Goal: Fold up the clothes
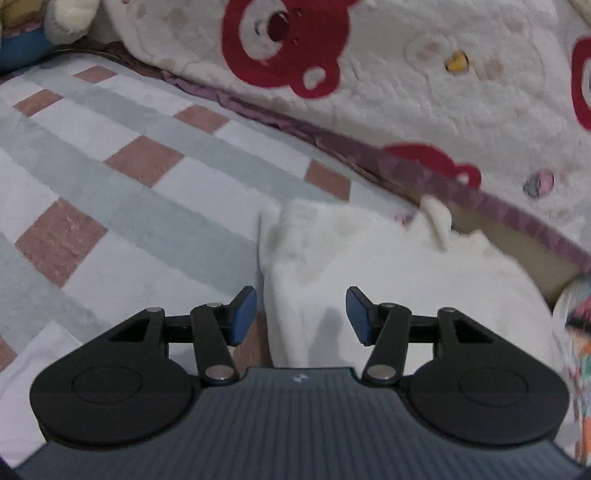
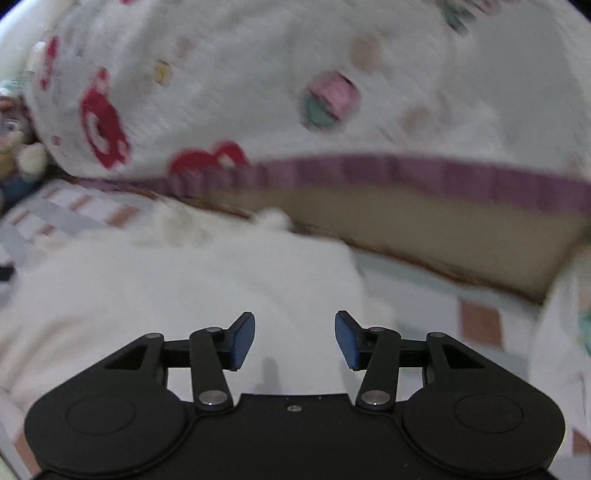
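Note:
A fluffy white garment [image 1: 388, 273] lies bunched on the checked bed sheet [image 1: 122, 206], with a small tab sticking up at its far edge. My left gripper [image 1: 301, 315] is open just above the garment's near left edge, nothing between its blue pads [image 1: 243, 317]. The right wrist view is blurred: the same white garment [image 2: 177, 280] spreads across the left and middle, and my right gripper [image 2: 294, 341] is open over its near right part, holding nothing.
A thick white blanket with red bear prints [image 1: 369, 74] and a purple trim [image 1: 498, 206] is piled along the far side. Plush toys [image 1: 70, 18] sit at the far left. A colourful patterned cloth [image 1: 580, 350] shows at the right edge.

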### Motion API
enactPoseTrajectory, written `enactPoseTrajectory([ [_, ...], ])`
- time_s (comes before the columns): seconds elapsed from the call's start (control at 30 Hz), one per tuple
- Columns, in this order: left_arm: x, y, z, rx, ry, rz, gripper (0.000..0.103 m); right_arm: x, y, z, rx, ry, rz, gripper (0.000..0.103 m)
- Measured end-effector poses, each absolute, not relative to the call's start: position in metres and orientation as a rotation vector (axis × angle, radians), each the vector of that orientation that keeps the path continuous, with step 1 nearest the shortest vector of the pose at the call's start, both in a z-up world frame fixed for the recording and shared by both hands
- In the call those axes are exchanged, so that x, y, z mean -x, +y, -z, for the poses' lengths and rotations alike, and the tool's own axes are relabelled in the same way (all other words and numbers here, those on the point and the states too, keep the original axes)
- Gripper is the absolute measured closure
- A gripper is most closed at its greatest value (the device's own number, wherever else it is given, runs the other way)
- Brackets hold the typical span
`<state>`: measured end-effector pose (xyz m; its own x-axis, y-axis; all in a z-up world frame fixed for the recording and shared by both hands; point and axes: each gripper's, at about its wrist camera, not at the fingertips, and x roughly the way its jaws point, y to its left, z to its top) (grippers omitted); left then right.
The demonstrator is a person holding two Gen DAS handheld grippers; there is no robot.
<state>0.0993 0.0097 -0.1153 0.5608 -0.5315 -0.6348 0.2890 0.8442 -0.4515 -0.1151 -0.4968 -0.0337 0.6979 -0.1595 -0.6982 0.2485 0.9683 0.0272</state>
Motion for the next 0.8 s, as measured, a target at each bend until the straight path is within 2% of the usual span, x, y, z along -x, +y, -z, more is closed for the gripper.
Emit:
enactPoseTrajectory([
  [0.23, -0.095, -0.007, 0.125, 0.259, 0.871, 0.512, 0.050, 0.121, -0.536, 0.045, -0.281, 0.767, 0.306, 0.050],
  [0.5, -0.100, 0.002, 0.128, 0.283, 0.870, 0.508, 0.051, 0.083, -0.569, 0.054, -0.558, 0.731, 0.315, 0.049],
  [0.57, -0.101, 0.002, 0.126, 0.262, 0.870, 0.509, 0.058, 0.080, -0.572, 0.055, -0.555, 0.732, 0.311, 0.049],
  [0.6, -0.101, 0.002, 0.125, 0.250, 0.870, 0.509, 0.084, 0.079, -0.573, 0.056, -0.553, 0.732, 0.309, 0.049],
  [0.63, -0.101, 0.002, 0.124, 0.239, 0.871, 0.509, 0.097, 0.078, -0.575, 0.057, -0.551, 0.732, 0.307, 0.049],
  [0.67, -0.101, 0.000, 0.123, 0.202, 0.869, 0.493, 0.097, 0.076, -0.576, 0.058, -0.550, 0.732, 0.305, 0.050],
  [0.73, -0.101, -0.001, 0.123, 0.178, 0.868, 0.479, 0.096, 0.074, -0.579, 0.060, -0.546, 0.733, 0.300, 0.060],
  [0.8, -0.102, 0.001, 0.124, 0.197, 0.868, 0.473, 0.095, 0.071, -0.582, 0.062, -0.543, 0.733, 0.296, 0.075],
])
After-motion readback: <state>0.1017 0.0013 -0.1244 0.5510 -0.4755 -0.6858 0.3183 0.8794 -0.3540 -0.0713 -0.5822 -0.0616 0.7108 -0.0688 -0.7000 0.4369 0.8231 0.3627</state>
